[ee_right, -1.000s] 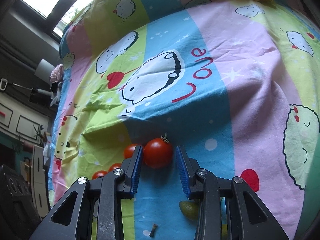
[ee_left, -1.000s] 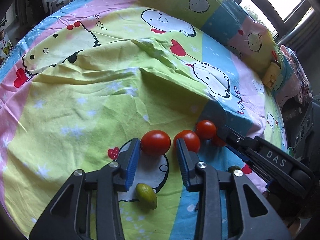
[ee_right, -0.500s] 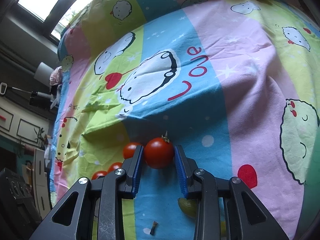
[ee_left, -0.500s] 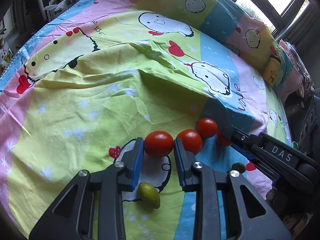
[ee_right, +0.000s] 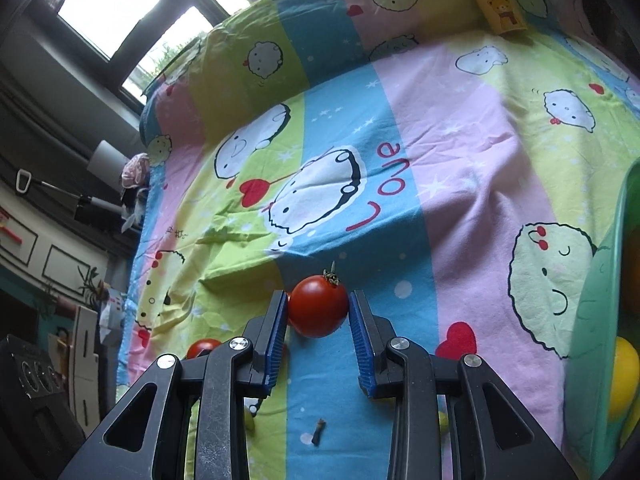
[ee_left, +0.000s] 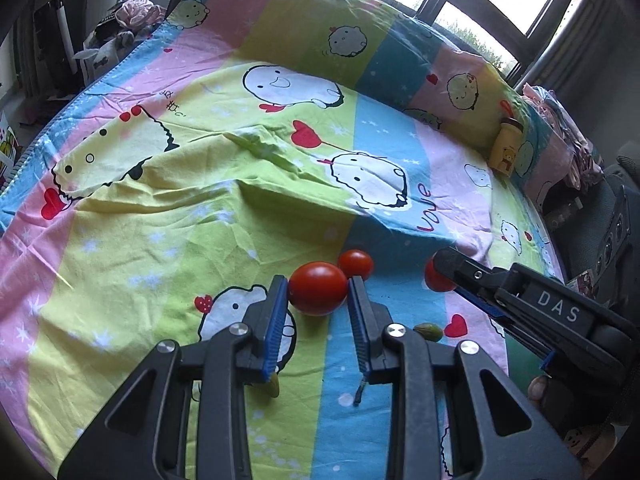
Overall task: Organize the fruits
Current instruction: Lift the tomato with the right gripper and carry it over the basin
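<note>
My left gripper (ee_left: 318, 296) is shut on a large red tomato (ee_left: 318, 294), held above the cartoon bedsheet (ee_left: 200, 200). A smaller tomato (ee_left: 355, 264) lies on the sheet just behind it. My right gripper (ee_right: 318, 312) is shut on another red tomato with a dry stem (ee_right: 318, 306); it shows in the left wrist view (ee_left: 440, 276) too, raised off the sheet. Two small green fruits (ee_left: 428, 331) lie on the sheet below the grippers. One red tomato (ee_right: 202, 347) shows left of the right gripper's fingers.
A green basket (ee_right: 600, 320) with yellow and orange fruit stands at the right edge of the right wrist view. A yellow bear bottle (ee_left: 507, 148) stands by the pillow. A loose stem (ee_right: 318, 438) lies on the sheet. A black speaker (ee_right: 32, 400) sits at the left.
Both grippers have closed on their tomatoes and lifted them off the sheet. The green basket has come into the right wrist view.
</note>
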Available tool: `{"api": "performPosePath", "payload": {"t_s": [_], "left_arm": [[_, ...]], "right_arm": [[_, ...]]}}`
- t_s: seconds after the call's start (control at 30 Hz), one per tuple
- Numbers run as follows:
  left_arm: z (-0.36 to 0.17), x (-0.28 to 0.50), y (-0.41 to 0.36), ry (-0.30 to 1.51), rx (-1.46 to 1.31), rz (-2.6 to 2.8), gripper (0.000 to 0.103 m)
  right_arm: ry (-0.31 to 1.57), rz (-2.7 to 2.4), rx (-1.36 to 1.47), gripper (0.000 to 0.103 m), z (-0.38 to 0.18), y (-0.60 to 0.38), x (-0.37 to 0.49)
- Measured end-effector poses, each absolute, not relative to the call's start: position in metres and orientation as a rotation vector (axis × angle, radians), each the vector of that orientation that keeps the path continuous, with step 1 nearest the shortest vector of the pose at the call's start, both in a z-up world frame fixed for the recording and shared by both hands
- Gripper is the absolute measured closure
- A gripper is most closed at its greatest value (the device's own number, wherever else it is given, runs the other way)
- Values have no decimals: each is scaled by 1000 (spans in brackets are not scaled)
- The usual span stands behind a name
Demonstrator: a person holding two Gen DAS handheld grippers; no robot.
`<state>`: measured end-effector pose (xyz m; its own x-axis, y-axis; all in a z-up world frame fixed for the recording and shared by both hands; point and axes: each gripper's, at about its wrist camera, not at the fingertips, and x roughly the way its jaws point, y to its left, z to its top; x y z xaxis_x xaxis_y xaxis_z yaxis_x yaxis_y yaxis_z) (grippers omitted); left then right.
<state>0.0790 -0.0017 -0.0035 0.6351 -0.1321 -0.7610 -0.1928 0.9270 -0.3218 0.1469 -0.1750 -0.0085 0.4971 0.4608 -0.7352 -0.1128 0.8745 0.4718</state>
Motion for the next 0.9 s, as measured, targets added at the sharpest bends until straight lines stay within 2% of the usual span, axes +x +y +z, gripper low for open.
{"api": "performPosePath", "payload": {"t_s": [0.9], "left_arm": [[57, 63, -74, 761, -271, -149, 73]], "right_arm": [[791, 275, 452, 69, 46, -241, 103]]}}
